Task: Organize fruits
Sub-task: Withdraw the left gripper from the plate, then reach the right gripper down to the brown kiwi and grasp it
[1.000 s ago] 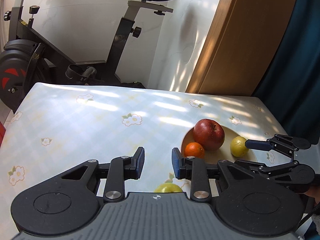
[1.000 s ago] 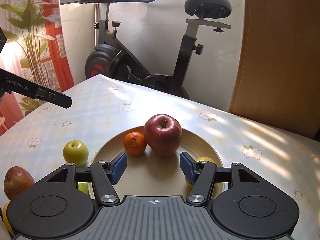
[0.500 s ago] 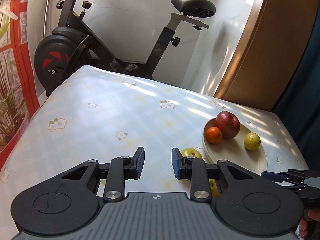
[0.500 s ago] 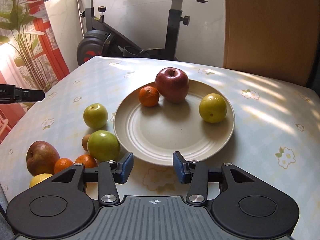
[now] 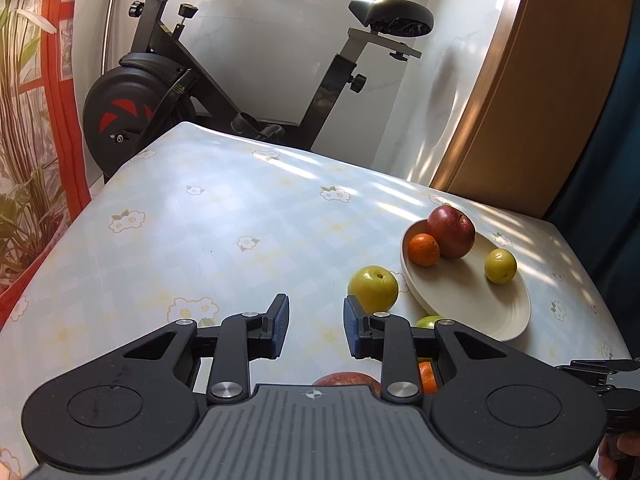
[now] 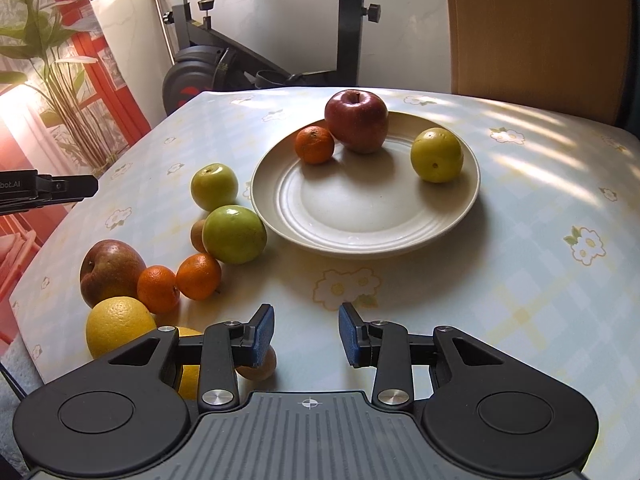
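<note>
A cream plate [image 6: 360, 216] holds a red apple [image 6: 356, 120], a mandarin [image 6: 315, 145] and a yellow-green fruit [image 6: 437, 155]. To its left, loose on the tablecloth, lie two green apples [image 6: 234, 234], two mandarins [image 6: 199, 276], a red-yellow apple [image 6: 110, 272], a yellow citrus [image 6: 118, 326] and small brown fruits. My right gripper [image 6: 306, 334] hovers in front of the plate, its jaws closing with nothing between them. My left gripper [image 5: 316, 326] is shut with only a narrow gap and holds nothing; a green apple [image 5: 373, 288] lies just right of its tip, beside the plate [image 5: 480, 312].
The table [image 5: 224, 216] has a pale flowered cloth, and its edge runs close to the loose fruit on the left. An exercise bike [image 5: 168, 92] stands behind the table, a wooden panel [image 6: 532, 32] at the back right, and plants with a red curtain on the left.
Both grippers have drawn back from the plate, so more table and the loose fruit pile show. The right jaws have narrowed. The left jaws look the same.
</note>
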Action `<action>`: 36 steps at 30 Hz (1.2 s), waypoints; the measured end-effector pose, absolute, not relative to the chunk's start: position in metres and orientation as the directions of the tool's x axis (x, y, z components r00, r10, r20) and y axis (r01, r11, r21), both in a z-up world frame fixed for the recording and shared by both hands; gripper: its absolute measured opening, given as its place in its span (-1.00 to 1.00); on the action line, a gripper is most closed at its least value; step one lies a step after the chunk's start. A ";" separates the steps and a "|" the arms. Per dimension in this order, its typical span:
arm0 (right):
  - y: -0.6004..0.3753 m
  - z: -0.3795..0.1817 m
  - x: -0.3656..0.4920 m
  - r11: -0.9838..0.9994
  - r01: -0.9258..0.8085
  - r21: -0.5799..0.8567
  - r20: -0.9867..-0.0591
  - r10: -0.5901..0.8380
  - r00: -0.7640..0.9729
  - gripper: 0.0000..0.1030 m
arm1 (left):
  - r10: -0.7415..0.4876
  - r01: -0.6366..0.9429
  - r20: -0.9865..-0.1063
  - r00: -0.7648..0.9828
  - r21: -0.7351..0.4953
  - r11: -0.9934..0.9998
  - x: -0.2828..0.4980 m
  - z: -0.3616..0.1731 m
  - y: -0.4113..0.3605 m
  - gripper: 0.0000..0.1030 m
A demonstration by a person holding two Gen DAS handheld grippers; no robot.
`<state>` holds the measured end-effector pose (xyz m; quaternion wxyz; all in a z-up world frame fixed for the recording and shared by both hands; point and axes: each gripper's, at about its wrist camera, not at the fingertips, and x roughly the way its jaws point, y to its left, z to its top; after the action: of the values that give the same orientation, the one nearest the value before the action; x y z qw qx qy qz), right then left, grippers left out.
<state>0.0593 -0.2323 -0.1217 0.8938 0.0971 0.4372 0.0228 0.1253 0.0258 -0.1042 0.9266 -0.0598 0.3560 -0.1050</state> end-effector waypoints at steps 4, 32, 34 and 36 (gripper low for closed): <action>-0.231 -0.119 0.059 0.979 0.031 0.202 -0.771 0.139 0.621 -0.36 | -0.238 0.153 -0.638 0.733 -0.186 0.970 0.120 -0.103 0.027 -0.39; -0.239 -0.120 0.045 0.972 0.010 0.236 -0.776 0.182 0.604 -0.35 | -0.266 0.200 -0.641 0.720 -0.175 0.964 0.113 -0.108 0.020 -0.39; -0.240 -0.121 0.043 0.968 0.013 0.250 -0.775 0.193 0.601 -0.35 | -0.266 0.202 -0.642 0.719 -0.174 0.964 0.113 -0.109 0.021 -0.39; -0.239 -0.122 0.041 0.964 0.012 0.264 -0.773 0.204 0.601 -0.34 | -0.266 0.202 -0.643 0.718 -0.172 0.964 0.113 -0.109 0.021 -0.39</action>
<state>0.0415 -0.2390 -0.1222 0.8863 0.1217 0.4435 0.0542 0.1126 0.0207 -0.1089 0.9258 -0.0448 0.3535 -0.1264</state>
